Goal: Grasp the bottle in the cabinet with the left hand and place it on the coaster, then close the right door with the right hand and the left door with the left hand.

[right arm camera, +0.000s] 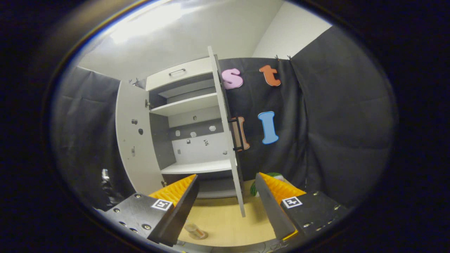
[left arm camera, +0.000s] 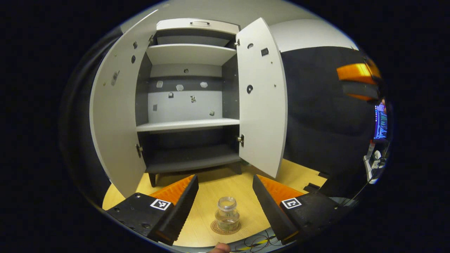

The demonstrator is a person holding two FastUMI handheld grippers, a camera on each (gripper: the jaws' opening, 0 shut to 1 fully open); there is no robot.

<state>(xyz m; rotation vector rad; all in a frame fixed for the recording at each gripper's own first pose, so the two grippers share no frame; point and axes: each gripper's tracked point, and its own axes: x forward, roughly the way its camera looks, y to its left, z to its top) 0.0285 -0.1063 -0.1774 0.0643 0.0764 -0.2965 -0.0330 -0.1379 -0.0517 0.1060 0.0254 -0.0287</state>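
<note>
Two grippers, both empty with jaws spread wide. Between the left gripper (left arm camera: 225, 207) fingers, untouched, one clear glass bottle (left arm camera: 227, 214) stands upright on one round coaster (left arm camera: 225, 227) on the wooden table (left arm camera: 218, 186). It looks light, rigid, slick and breakable, best held around its body. Ahead of the right gripper (right arm camera: 226, 205) hangs the right door (right arm camera: 228, 140) edge-on; its stiff panel should swing from a push. Two cabinet (left arm camera: 190, 105) doors stand open, including the left door (left arm camera: 116, 116).

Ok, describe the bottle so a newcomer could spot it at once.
Start at the tall grey cabinet standing with both doors open, then drop to the wooden tabletop in front of it. There the bottle stands upright on a round coaster: small, clear glass, with an open mouth, between the left gripper's spread jaws.
</note>
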